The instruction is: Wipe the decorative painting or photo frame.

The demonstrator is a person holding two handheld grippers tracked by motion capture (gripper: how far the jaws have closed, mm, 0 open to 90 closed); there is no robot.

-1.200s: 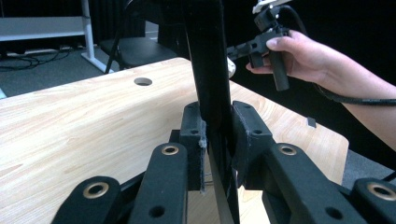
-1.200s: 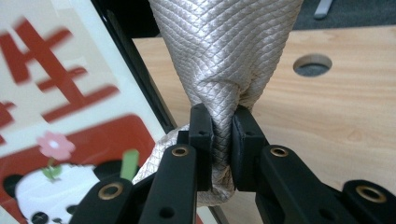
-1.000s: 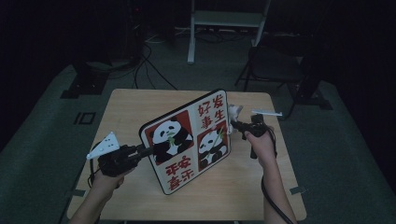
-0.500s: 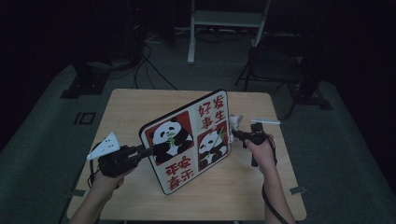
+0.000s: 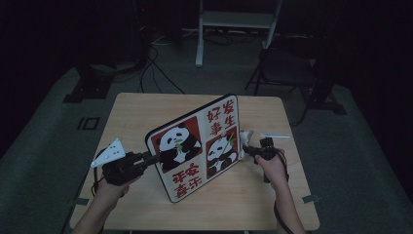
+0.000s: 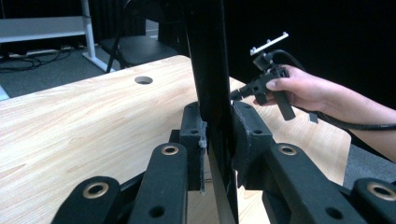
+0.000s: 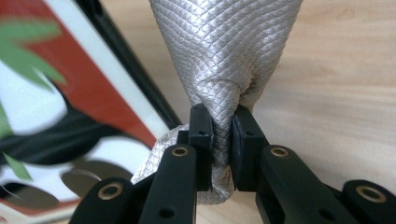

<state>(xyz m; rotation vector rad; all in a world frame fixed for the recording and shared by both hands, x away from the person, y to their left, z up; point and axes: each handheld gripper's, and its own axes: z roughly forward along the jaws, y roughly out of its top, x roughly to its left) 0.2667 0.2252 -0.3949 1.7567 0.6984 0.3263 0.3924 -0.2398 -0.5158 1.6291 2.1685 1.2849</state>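
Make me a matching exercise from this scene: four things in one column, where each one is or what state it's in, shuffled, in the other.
Things:
1. panda board
2. grey cloth
3. left tongs
4. table

States:
A. pinched in the right tongs
B. pale wood, with a round hole
C. held tilted up on its edge
D. clamped on the board's black rim

Pairs: 1-C, 2-A, 3-D, 4-B

left tongs (image 5: 155, 158) clamped, right tongs (image 5: 246, 150) clamped
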